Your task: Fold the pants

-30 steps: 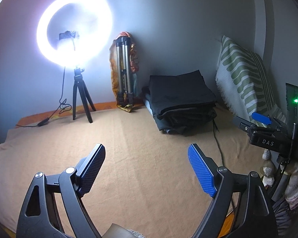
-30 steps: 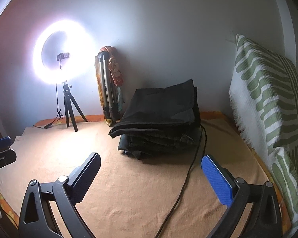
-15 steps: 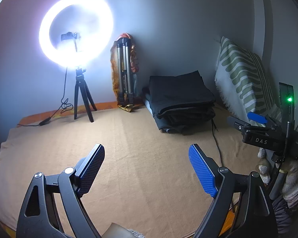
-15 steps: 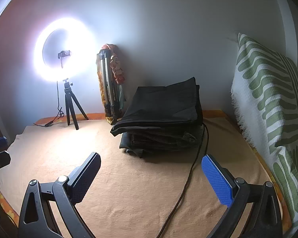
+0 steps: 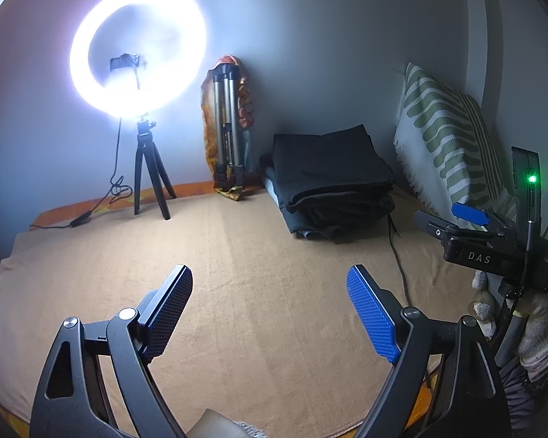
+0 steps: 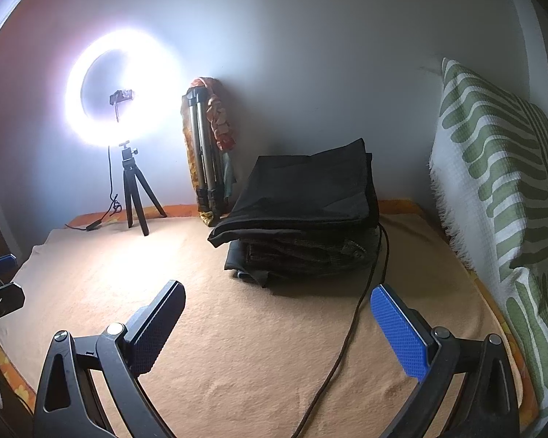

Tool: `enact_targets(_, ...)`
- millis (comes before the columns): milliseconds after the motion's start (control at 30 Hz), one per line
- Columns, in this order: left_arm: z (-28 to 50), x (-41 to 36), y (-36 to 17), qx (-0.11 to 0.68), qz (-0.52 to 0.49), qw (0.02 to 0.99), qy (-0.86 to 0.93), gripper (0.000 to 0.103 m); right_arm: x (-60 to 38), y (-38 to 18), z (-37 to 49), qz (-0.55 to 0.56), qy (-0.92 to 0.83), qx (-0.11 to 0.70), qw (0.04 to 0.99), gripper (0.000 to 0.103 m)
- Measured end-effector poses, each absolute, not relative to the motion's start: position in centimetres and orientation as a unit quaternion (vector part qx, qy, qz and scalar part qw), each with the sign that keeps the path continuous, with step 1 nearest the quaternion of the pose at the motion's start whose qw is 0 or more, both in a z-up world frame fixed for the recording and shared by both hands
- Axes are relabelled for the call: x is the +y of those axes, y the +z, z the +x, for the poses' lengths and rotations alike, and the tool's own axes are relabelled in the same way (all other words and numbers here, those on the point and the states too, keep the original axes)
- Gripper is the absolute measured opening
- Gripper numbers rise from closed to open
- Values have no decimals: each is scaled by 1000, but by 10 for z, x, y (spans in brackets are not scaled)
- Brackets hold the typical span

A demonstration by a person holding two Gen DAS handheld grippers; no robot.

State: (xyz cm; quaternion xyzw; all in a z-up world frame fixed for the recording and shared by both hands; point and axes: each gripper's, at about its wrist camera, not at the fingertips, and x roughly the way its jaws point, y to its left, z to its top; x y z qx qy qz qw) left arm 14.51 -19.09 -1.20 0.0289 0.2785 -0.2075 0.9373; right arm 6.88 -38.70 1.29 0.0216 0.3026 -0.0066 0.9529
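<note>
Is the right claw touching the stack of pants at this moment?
Apart. In the right wrist view the open right claw hangs over bare blanket, which shows between its fingertips and the pants stack farther back.

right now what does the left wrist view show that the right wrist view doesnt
Only the left wrist view shows the right gripper from the side, open, with a green light lit behind it. Only the right wrist view shows the cable running forward across the blanket. Both show the stack of folded pants, the ring light, the folded tripod and the striped pillow.
</note>
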Motion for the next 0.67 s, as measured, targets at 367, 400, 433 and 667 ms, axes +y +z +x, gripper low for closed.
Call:
enact_targets(367, 144, -188, -12, 273, 31, 941, -196, 87, -384, 12, 69, 21, -2, 305, 952, 103)
enact_targets(400, 143, -188, -12, 271, 32, 942, -195, 87, -384, 12, 69, 21, -2, 305, 952, 103)
enact_targets(433, 143, -188, -12, 270, 32, 942, -194, 87, -384, 12, 69, 21, -1, 305, 952, 103)
enact_targets(667, 144, -188, -13, 274, 30, 939, -205, 87, -382, 11, 70, 20, 2, 307, 951, 103)
